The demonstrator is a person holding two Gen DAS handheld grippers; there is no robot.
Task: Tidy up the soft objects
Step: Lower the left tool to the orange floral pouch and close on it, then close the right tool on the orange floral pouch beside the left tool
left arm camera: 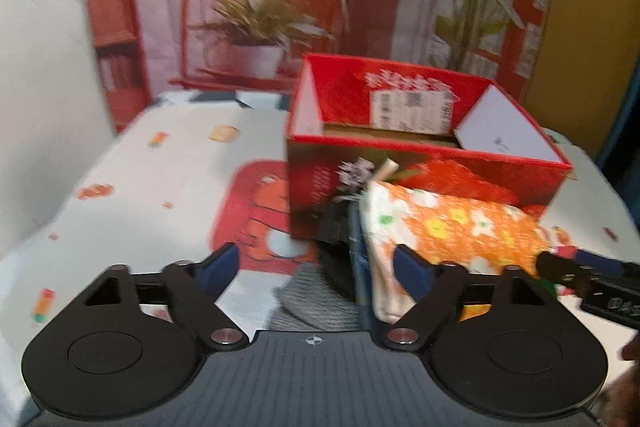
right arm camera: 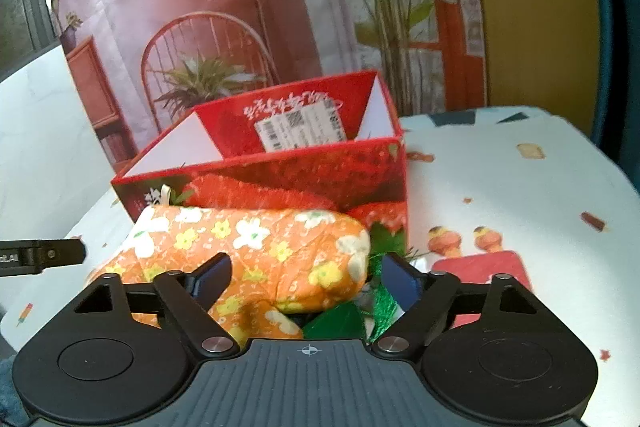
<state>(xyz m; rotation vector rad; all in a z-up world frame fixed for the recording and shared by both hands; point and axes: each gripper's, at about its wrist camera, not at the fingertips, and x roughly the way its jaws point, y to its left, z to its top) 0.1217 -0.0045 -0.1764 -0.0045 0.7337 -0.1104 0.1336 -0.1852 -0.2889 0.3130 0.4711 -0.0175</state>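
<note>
Floral cloth (right arm camera: 256, 259) lies against red box (right arm camera: 304, 179), over green fabric (right arm camera: 340, 323).

orange floral pillow (right arm camera: 256, 259) lies on its side against the open red box (right arm camera: 280, 179).

The red box (right arm camera: 280, 183) bears white script on its inner back wall and a white barcode label (right arm camera: 300, 127); neither can be read. The other gripper's black body (right arm camera: 24, 257) shows letters resembling "ct.AI", cut off at the edge.
</note>
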